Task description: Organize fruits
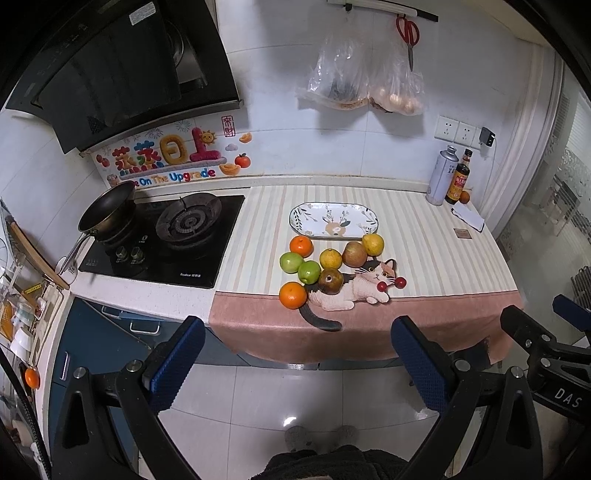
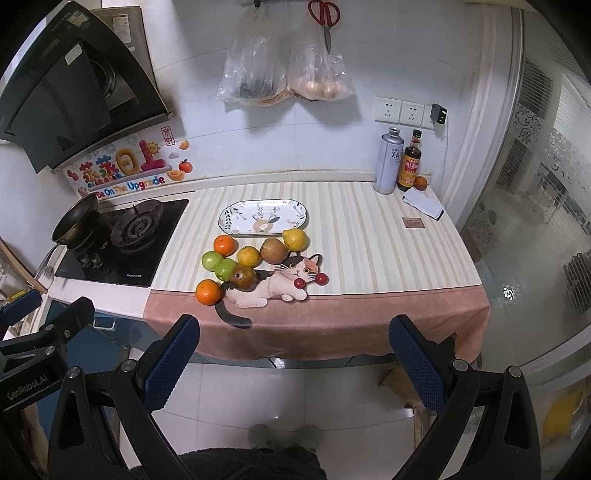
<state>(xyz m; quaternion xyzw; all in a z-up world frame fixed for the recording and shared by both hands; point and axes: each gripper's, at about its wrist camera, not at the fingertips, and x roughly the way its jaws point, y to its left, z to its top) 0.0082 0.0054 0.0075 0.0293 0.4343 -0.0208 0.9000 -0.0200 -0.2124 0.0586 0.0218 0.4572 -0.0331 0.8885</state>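
Several fruits lie in a cluster on the striped cloth: two oranges (image 1: 293, 295) (image 1: 301, 246), two green apples (image 1: 309, 272) (image 1: 291, 262), two brown pears (image 1: 330, 281) (image 1: 354, 254) and two yellow citrus (image 1: 373, 244) (image 1: 330, 259). An empty oval patterned plate (image 1: 334, 220) (image 2: 263, 217) sits just behind them. My left gripper (image 1: 297, 363) is open and empty, held over the floor in front of the counter. My right gripper (image 2: 295, 363) is open and empty too, beside it to the right. The same fruits show in the right wrist view, the nearest orange (image 2: 208, 292) at the cloth's pink border.
A gas hob (image 1: 166, 243) with a black pan (image 1: 107, 208) stands left of the cloth. Two bottles (image 2: 410, 168) and a small orange (image 2: 420, 182) stand at the back right by a folded white cloth (image 2: 424, 205). Plastic bags (image 2: 284, 70) and scissors (image 2: 325, 18) hang on the wall.
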